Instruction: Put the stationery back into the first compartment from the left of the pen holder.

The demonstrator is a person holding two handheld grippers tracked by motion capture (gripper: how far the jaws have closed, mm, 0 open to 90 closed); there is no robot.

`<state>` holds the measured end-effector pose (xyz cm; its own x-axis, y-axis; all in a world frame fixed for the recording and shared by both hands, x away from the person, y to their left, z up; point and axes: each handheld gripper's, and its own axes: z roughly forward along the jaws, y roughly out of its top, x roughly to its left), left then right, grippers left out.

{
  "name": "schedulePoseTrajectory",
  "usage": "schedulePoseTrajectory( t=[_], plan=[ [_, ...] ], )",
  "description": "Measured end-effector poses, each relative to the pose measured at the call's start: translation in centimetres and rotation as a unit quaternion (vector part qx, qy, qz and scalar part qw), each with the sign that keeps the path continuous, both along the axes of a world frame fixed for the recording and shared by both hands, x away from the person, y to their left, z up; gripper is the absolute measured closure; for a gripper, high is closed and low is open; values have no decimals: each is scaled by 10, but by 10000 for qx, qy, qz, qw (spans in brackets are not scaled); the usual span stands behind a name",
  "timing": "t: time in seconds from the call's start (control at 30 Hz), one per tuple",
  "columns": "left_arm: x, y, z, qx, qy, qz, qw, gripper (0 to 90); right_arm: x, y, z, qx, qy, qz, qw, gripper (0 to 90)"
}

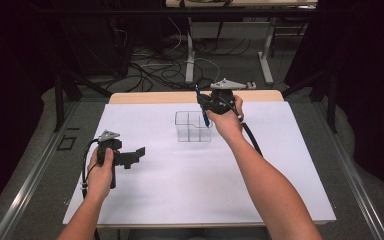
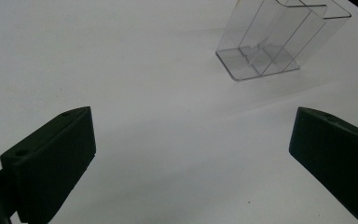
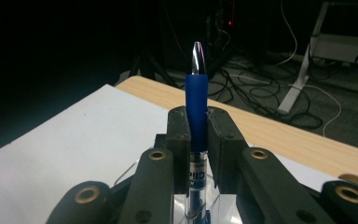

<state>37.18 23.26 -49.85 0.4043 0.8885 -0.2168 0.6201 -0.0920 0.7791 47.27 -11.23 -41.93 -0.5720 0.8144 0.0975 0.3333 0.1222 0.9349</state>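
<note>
A clear plastic organizer [image 1: 192, 126] with several compartments stands on the white sheet [image 1: 200, 175] near the table's far middle. My right gripper [image 1: 203, 102] hovers just above its right side, shut on a blue pen [image 1: 203, 111] that hangs steeply over the box. In the right gripper view the blue pen [image 3: 196, 105] stands clamped between the jaws, silver tip up, its clear barrel over the organizer's rim [image 3: 135, 170]. My left gripper [image 1: 139, 152] rests low at the left of the sheet, open and holding nothing. Its view shows the organizer [image 2: 275, 39] ahead of the spread jaws.
A wooden table edge [image 1: 150, 96] runs along the back of the sheet. Beyond it lie floor cables [image 1: 155, 67] and white desk legs [image 1: 266, 55]. Grey metal rails [image 1: 35, 175] flank the table on both sides.
</note>
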Motion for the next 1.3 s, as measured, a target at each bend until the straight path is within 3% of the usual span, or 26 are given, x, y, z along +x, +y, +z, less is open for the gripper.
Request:
schedulePoseTrajectory(
  t=[0.53, 0.97, 1.3],
  plan=[
    [0, 2, 2, -53, -5, -60, 10000, 3, 10, 33, -4, 122, -460, 105, 9988, 799],
    [-1, 6, 3, -140, -34, 40, 9999, 3, 18, 60, -10, 146, -505, 227, 9984, 799],
    [-1, 8, 4, -115, -46, 34, 9999, 3, 23, 67, -19, 77, -472, 278, 9985, 799]
  ],
)
